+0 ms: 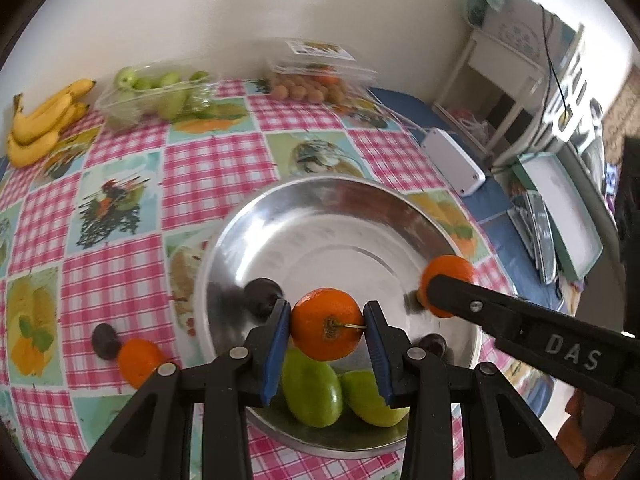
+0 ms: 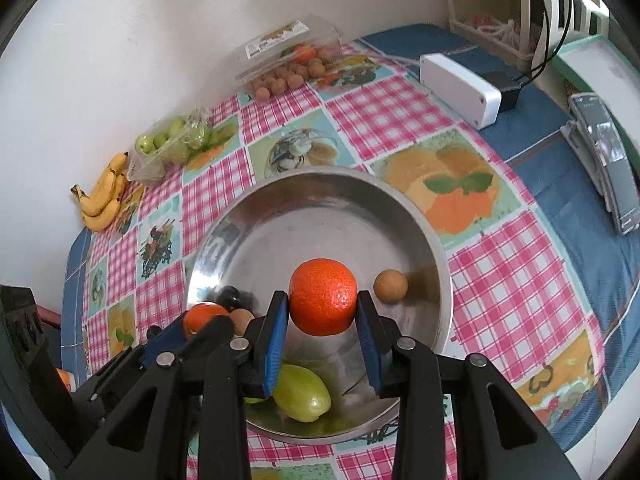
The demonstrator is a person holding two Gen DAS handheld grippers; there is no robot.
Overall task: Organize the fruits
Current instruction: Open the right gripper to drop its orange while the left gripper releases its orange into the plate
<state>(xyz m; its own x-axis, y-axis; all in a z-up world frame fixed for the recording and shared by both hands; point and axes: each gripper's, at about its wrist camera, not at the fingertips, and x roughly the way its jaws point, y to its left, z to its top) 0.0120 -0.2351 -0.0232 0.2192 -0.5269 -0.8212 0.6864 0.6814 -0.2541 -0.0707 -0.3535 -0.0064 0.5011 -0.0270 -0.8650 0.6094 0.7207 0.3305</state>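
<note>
With both tangerines hanging over the shallow round steel bowl point(image 2: 440, 280), we're at the risky bit. Our left gripper point(image 1: 326, 326) pinches a stemmed orange tangerine point(image 1: 325, 324) between its blue pads; our right gripper point(image 2: 323, 312) is clamped on a smooth round orange tangerine point(image 2: 322, 297). The two claws sit close together above the same bowl, so a careless swing could knock one against the other and jar a fruit loose.

Below us lie two green oblong fruits point(image 1: 312, 392), a dark plum point(image 2: 229, 296) and a small tan round fruit point(image 2: 390, 286). Anything let go from up here may bounce off them or roll on the slick metal.

On the checked tablecloth point(image 1: 212, 172), outside the rim, a loose tangerine point(image 1: 138, 362) and a dark plum point(image 1: 105, 341) wait. Bananas point(image 1: 44, 120) and two clear plastic punnets point(image 1: 160, 94) sit well apart by the wall.
</note>
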